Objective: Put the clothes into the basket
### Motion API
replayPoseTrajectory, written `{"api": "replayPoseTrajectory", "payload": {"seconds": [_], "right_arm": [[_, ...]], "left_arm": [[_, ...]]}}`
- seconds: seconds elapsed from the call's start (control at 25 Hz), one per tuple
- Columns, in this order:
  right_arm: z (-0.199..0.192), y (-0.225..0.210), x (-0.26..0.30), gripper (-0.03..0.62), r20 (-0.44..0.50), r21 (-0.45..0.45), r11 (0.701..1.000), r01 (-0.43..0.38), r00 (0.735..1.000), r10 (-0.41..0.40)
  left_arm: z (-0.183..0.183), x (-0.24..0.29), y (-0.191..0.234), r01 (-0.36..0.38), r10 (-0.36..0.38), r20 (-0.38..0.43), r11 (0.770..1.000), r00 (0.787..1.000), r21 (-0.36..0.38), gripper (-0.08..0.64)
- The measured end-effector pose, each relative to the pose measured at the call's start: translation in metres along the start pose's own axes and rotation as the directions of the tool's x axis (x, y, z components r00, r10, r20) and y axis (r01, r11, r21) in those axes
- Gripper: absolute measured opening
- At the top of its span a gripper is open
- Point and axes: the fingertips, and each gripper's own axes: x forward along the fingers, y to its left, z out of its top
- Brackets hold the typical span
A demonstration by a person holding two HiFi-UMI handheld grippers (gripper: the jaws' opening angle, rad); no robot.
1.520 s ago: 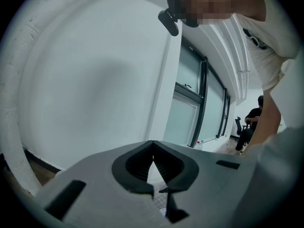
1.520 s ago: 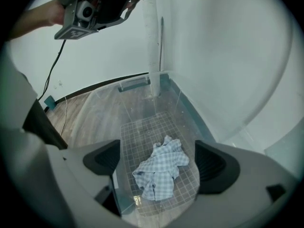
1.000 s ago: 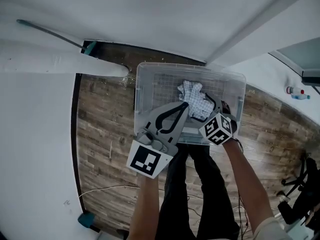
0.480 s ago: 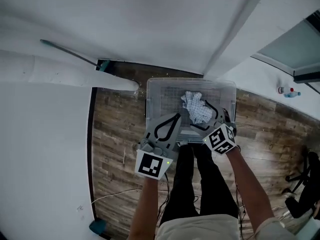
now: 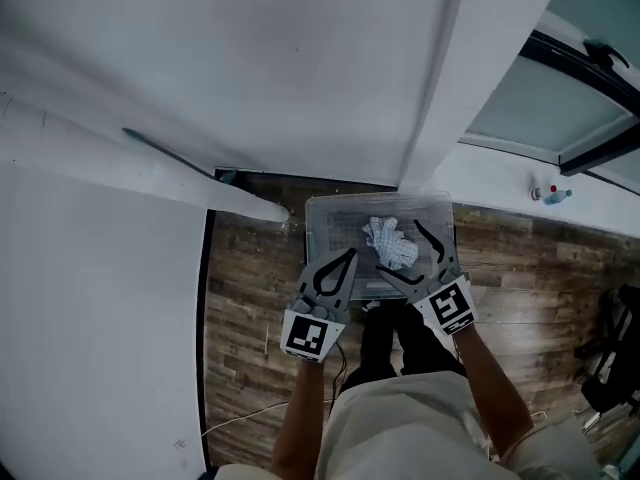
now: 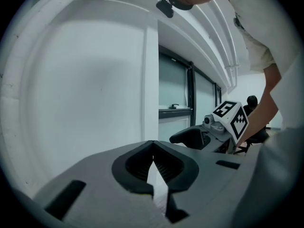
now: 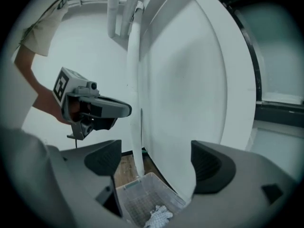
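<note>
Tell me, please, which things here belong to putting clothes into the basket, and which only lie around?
Belonging to the job: checked cloth, lying in the clear basket; left claw, shut and empty; right claw, open.

Only lying around: bottle on the white ledge; what looks like a dark chair on the floor.

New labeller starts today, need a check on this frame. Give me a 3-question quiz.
1. True or false: the cloth lies inside the basket.
2. The left hand-held gripper is: A) open and empty; B) shut on nothing; C) shut on the cloth.
3. Fill in: the right hand-held gripper is above the basket with its jaws ____.

Key: 1 true; 2 B; 3 open.
</note>
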Motion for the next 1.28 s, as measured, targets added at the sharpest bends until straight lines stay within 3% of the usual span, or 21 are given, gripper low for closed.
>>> {"api": "replayPoseTrajectory", "payload": {"seconds": [0.32, 0.48, 0.56, 0.72, 0.8, 1.16, 1.28], "right_arm": [[0.087, 0.009, -0.059, 0.46, 0.14, -0.05, 0.996, 0.08, 0.988, -0.073], [0.126, 0.021, -0.089, 0.46, 0.313, 0.002, 0.996, 0.084, 0.946, -0.08], [0.128, 0.031, -0.094, 0.46, 0.318, -0.001, 0.998, 0.068, 0.946, -0.064], [0.114, 0.041, -0.086, 0.46, 0.237, -0.054, 0.998, 0.024, 0.971, -0.011], [0.115, 0.036, -0.081, 0.46, 0.229, -0.052, 0.998, 0.019, 0.973, -0.007], [0.137, 0.018, -0.085, 0.459, 0.329, 0.008, 0.999, 0.053, 0.943, -0.053], [0.141, 0.017, -0.086, 0.434, 0.348, 0.011, 0.998, 0.057, 0.936, -0.058]], "left_arm": [[0.05, -0.024, -0.032, 0.054, -0.055, 0.03, 0.998, 0.998, 0.014, 0.012], [0.06, -0.031, -0.032, 0.029, -0.029, 0.044, 1.0, 0.999, 0.004, 0.012], [0.061, -0.031, -0.031, 0.022, -0.022, 0.039, 1.0, 0.999, 0.017, 0.012], [0.058, -0.027, -0.033, 0.078, -0.078, 0.002, 0.991, 0.997, 0.109, 0.012], [0.065, -0.026, -0.032, 0.076, -0.077, 0.015, 0.992, 0.997, 0.099, 0.012], [0.073, -0.014, -0.036, 0.125, -0.128, 0.025, 0.986, 0.991, 0.109, 0.012], [0.08, -0.012, -0.039, 0.128, -0.131, 0.032, 0.989, 0.991, 0.077, 0.012]]}}
